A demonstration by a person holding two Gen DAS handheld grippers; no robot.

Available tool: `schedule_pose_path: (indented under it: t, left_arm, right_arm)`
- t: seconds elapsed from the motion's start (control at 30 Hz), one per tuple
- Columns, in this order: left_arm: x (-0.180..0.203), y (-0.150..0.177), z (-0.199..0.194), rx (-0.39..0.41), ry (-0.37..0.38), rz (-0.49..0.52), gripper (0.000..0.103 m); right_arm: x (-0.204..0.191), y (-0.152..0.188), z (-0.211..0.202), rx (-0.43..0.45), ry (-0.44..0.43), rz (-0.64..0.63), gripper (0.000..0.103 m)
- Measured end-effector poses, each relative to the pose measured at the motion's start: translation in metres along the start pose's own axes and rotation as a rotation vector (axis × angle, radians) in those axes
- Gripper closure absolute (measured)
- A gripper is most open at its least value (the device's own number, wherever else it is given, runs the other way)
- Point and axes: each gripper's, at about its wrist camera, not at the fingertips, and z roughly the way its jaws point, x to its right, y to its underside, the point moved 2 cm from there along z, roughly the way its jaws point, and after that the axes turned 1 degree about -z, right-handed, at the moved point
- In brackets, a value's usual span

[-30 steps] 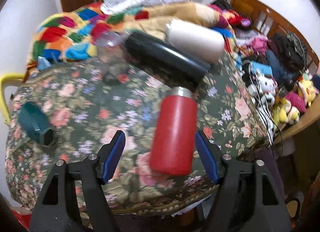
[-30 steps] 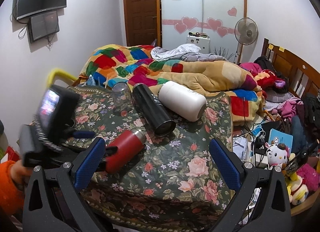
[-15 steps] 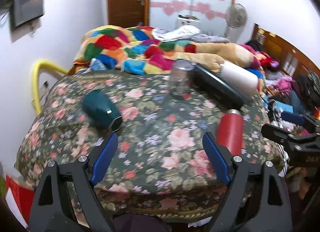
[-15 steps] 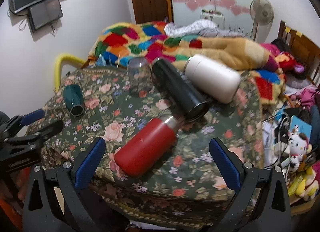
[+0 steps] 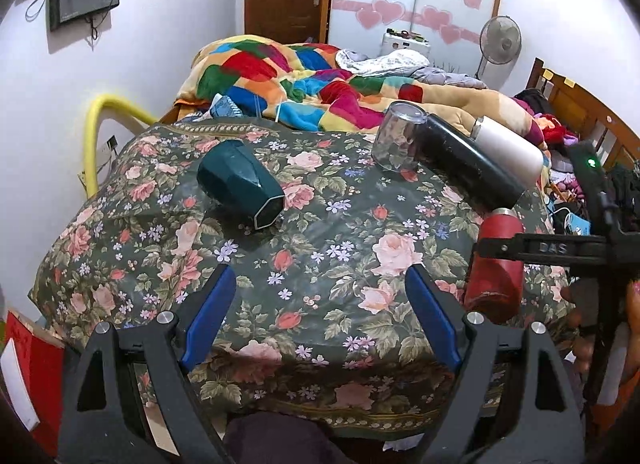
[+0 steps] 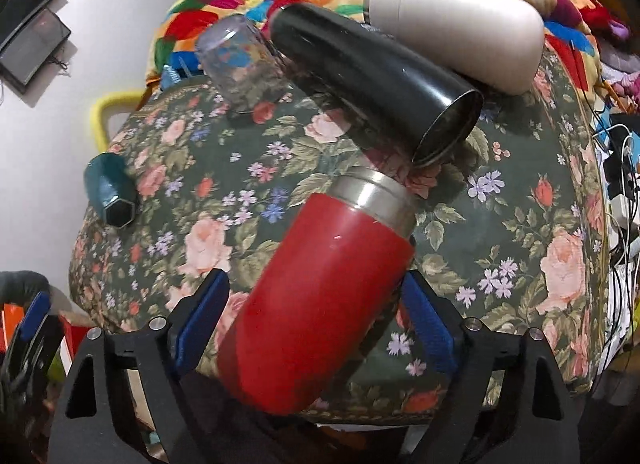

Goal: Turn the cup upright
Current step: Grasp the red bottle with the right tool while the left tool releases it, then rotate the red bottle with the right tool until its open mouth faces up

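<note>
A red cup (image 6: 320, 296) with a steel rim lies on its side on the floral tablecloth (image 6: 520, 232), near the front edge. My right gripper (image 6: 312, 324) is open with its blue pads on either side of the cup's base end, not closed on it. In the left wrist view the red cup (image 5: 496, 276) lies at the right, with the right gripper's finger (image 5: 540, 250) across it. My left gripper (image 5: 320, 316) is open and empty over the table's front edge.
A black flask (image 6: 372, 76), a white flask (image 6: 456, 20) and a clear glass (image 6: 240, 60) lie on their sides at the back. A teal faceted cup (image 5: 240, 184) lies on its side at the left. A bed with a patchwork blanket (image 5: 320, 76) stands behind.
My right gripper has moved forward and down so that its pads now flank the red cup. My left gripper has drawn back to the left, away from the red cup.
</note>
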Motion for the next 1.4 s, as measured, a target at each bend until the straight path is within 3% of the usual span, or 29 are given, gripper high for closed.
schedule_pose_path:
  t: [0.37,0.6,1.03,1.4]
  left_arm:
    - [0.018,0.0,0.004,-0.001,0.016,0.007,0.017]
    - [0.017,-0.002,-0.003,0.009,-0.002,0.005,0.017]
    - [0.024,-0.012,-0.016,0.041,-0.004,0.009,0.017]
    - [0.028,-0.016,-0.015,0.039,0.006,-0.003,0.013]
  right_arm:
    - [-0.017,-0.01,0.027,-0.085,-0.04,-0.096,0.035]
    - [-0.034,-0.008,0.023,-0.063,0.016,-0.217,0.043]
    - [-0.047,-0.014,-0.033,0.117,0.026,-0.309,0.044]
    - [-0.064,-0.026,-0.054,0.21,0.038,-0.36,0.044]
